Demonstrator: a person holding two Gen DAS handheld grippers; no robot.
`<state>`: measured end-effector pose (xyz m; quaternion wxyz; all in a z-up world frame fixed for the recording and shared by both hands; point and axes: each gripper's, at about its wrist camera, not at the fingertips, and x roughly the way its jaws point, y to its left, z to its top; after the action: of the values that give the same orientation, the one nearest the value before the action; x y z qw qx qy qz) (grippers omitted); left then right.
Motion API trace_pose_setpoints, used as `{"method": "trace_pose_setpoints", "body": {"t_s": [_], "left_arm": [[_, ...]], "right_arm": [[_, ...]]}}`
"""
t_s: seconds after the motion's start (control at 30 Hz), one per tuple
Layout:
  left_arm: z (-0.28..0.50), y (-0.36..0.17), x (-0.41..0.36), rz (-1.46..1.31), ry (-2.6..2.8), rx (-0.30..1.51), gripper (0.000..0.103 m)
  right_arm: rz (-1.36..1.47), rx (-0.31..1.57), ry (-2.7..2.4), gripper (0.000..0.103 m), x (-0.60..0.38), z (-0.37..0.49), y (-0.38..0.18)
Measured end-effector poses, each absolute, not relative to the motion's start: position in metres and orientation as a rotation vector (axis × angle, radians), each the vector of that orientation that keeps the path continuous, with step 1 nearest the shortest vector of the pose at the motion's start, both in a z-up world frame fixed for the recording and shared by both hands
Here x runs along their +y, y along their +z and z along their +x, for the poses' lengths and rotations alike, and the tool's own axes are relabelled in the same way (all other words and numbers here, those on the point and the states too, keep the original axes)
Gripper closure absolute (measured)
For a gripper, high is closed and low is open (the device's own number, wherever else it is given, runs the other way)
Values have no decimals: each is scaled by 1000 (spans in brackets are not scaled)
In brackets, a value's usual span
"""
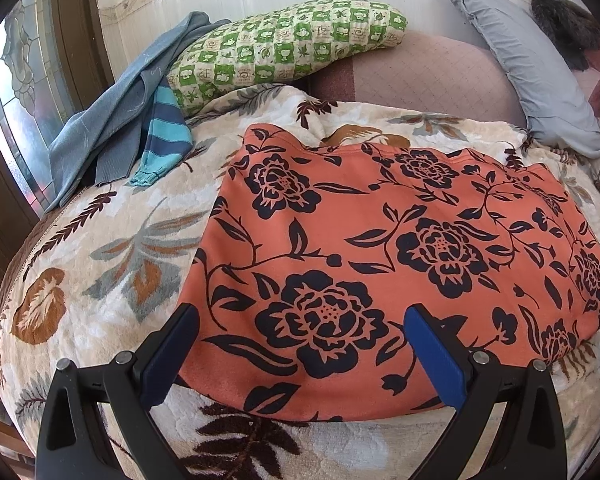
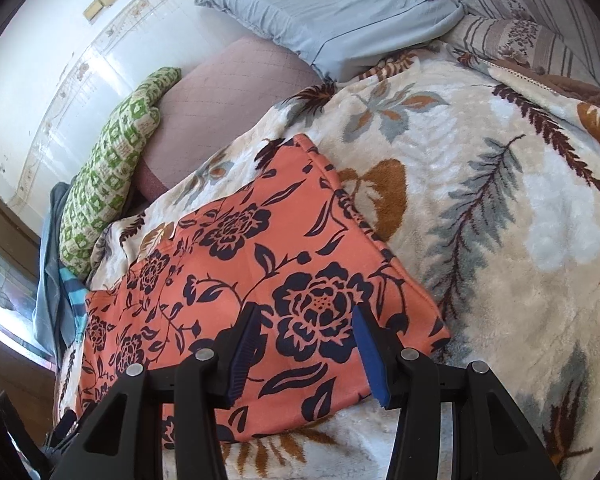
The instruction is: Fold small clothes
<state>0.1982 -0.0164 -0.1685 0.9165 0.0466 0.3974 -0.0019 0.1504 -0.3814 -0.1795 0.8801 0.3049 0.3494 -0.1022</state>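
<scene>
Orange cloth garment printed with dark navy flowers and vines [image 1: 400, 240] lies spread flat on a cream plush blanket with brown and grey leaf pattern [image 1: 100, 248], which covers the bed. Its near edge runs close to the blanket's front.

Left gripper [image 1: 300, 320]: blue-padded fingers spread wide, holding nothing, poised over the garment's near left corner. One finger sits above the blanket just off the cloth edge, the other over the print.

Right gripper [image 2: 306, 316]: fingers parted, released, nothing between them; hovers above a large navy flower near the garment's near right corner [image 2: 260, 280].

Behind the garment: a green-and-cream checked pillow [image 1: 284, 48] leaning on a dusty-pink quilted cushion [image 1: 428, 76]. A pale grey-blue pillow [image 1: 532, 76] rests against the cushion's right side. At far left, a grey-blue knit garment [image 1: 100, 120] is heaped beside a turquoise-and-navy striped sleeve [image 1: 166, 136].

The pillow's squares carry small printed figures, too blurred to read. No legible brand or label anywhere.
</scene>
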Motion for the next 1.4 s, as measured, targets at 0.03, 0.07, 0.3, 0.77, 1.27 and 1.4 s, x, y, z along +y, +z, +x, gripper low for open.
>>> {"method": "trace_pose_setpoints", "body": {"t_s": [0.03, 0.07, 0.3, 0.77, 1.27, 1.4], "left_arm": [[200, -170, -16, 94, 1, 825, 1], [201, -172, -14, 91, 7, 833, 1], [207, -185, -8, 91, 46, 893, 1], [187, -165, 22, 7, 102, 826, 1], [129, -163, 111, -247, 272, 848, 1], [129, -162, 86, -170, 226, 856, 1]], "right_arm": [[651, 728, -217, 52, -385, 150, -180], [662, 729, -219, 52, -387, 149, -181], [635, 854, -246, 51, -390, 161, -203], [665, 779, -186, 51, -383, 143, -180], [585, 807, -27, 51, -328, 151, -165], [555, 785, -18, 51, -327, 148, -162]]}}
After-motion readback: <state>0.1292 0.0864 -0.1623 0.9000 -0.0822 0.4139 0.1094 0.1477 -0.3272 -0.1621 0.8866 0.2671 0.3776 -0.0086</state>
